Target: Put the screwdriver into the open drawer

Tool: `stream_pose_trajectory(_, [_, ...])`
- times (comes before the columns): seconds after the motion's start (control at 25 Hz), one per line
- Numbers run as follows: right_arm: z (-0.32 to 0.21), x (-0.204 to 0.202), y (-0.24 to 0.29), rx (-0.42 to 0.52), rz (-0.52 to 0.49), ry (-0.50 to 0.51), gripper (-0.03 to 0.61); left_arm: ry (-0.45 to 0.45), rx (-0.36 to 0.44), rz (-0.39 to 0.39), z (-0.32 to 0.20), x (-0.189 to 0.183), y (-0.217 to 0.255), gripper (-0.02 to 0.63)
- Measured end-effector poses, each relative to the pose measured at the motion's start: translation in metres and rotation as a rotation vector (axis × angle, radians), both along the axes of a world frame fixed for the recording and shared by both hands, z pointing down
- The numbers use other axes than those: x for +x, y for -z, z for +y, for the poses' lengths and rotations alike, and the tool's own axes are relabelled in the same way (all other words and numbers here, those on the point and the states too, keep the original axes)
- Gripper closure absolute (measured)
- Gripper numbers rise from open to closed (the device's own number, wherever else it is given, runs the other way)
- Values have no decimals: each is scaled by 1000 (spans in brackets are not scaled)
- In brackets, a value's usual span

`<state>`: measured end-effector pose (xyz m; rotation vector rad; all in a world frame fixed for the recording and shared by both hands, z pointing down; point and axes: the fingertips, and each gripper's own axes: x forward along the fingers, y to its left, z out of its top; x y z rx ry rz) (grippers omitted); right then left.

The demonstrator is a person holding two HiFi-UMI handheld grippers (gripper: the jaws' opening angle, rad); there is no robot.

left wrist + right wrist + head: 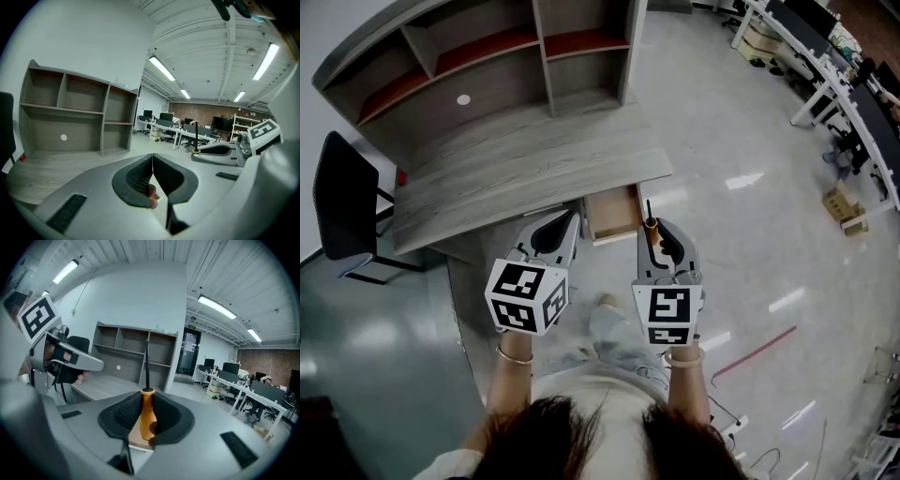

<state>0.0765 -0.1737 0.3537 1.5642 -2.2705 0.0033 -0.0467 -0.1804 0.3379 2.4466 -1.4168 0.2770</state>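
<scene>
The screwdriver (651, 228) has an orange handle and a thin black shaft. It stands upright in my right gripper (659, 232), whose jaws are shut on the handle (148, 416), with the shaft (146, 364) pointing away from me. The open drawer (612, 212) sticks out from under the grey desk (516, 169), just left of and beyond the screwdriver tip, and looks empty. A wood-coloured piece of the drawer (136, 437) shows below the right jaws. My left gripper (562, 223) hovers left of the drawer with its jaws closed together and nothing held (152, 158).
A shelf hutch (487, 56) stands on the desk's back. A black chair (342, 202) sits at the desk's left end. Office desks (834, 75) and a cardboard box (844, 206) stand far right. The person's legs (609, 337) are below the grippers on the glossy floor.
</scene>
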Motion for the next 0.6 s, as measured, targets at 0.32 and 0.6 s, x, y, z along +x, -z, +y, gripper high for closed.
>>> stream_pose_trajectory(0.32, [-43, 4, -33, -57, 35, 39, 491, 32, -46, -8, -43, -1, -23, 597])
stream_pose_trajectory(0.6, [-75, 6, -59, -93, 78, 86, 491, 66, -86, -6, -72, -2, -45, 597])
